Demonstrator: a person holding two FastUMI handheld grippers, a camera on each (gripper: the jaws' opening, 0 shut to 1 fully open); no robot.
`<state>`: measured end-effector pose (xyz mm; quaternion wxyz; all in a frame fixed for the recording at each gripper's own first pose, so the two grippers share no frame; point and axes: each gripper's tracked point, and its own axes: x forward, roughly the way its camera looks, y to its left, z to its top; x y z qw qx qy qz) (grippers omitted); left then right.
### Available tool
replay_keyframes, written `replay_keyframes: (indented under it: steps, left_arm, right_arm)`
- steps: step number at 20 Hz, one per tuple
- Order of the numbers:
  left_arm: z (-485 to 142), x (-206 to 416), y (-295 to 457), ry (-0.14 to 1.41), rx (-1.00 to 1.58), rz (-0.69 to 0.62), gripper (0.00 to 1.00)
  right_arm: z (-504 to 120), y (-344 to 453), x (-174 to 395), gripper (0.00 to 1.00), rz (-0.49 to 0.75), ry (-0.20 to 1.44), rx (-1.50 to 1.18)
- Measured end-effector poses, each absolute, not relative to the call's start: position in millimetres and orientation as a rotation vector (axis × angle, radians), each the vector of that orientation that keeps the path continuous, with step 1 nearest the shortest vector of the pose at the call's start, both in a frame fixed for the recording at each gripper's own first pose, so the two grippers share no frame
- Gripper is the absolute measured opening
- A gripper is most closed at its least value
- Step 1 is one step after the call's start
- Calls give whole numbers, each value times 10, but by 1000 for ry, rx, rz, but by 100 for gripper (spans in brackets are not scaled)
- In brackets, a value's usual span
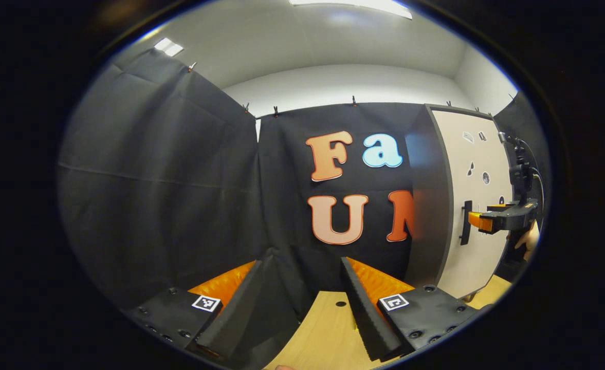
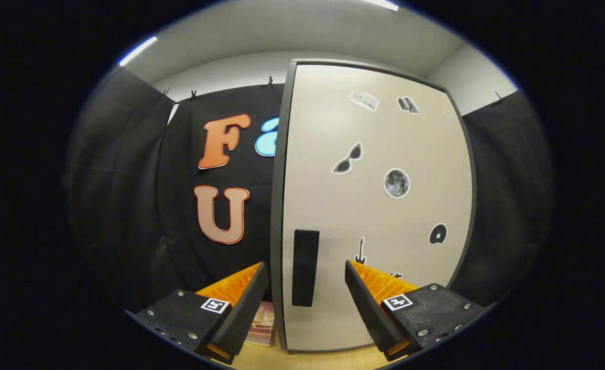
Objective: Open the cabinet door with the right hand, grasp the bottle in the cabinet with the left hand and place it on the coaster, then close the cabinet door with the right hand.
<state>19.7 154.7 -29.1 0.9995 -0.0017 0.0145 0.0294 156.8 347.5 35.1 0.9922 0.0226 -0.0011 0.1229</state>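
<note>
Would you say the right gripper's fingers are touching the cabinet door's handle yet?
Apart: in the right gripper view, the handle stands between the open right gripper fingers, with door showing either side.

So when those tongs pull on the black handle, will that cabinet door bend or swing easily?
The cabinet door looks like a flat rigid panel, so it will probably swing stiffly as one piece. The handle is a plain upright bar, possibly slippery. It sits between the open right tongs, so a grip seems feasible.
</note>
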Motion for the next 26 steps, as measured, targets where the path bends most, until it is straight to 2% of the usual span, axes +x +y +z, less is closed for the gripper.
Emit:
replay_keyframes:
  steps: [1,3,7,12,18,20,22,23,24,26]
  left_arm:
    - [-287,191,1599,28,3,69,96]
    - [-286,183,1698,27,17,88,96]
    - [-279,160,1834,23,26,107,93]
    - [-324,156,1851,34,29,110,93]
    - [-376,293,1777,35,9,98,93]
    - [-383,363,1716,30,2,90,93]
    - [-365,340,1655,23,-6,79,93]
    - [-355,247,1630,21,-10,71,96]
    - [-349,190,1599,21,-13,65,93]
    - [-360,136,1547,21,-18,49,93]
  right_arm:
    - [296,3487,1664,93,237,13,47]
    - [181,3530,1841,86,228,50,72]
    - [44,3527,2117,68,201,101,109]
    - [21,3610,2180,37,229,119,144]
    - [28,3599,2086,24,262,116,124]
    - [31,3588,1998,23,287,123,116]
    - [47,3556,1858,23,309,128,123]
    - [66,3521,1766,19,317,125,131]
    - [60,3434,1642,17,317,126,138]
    - [31,3220,1386,17,296,123,139]
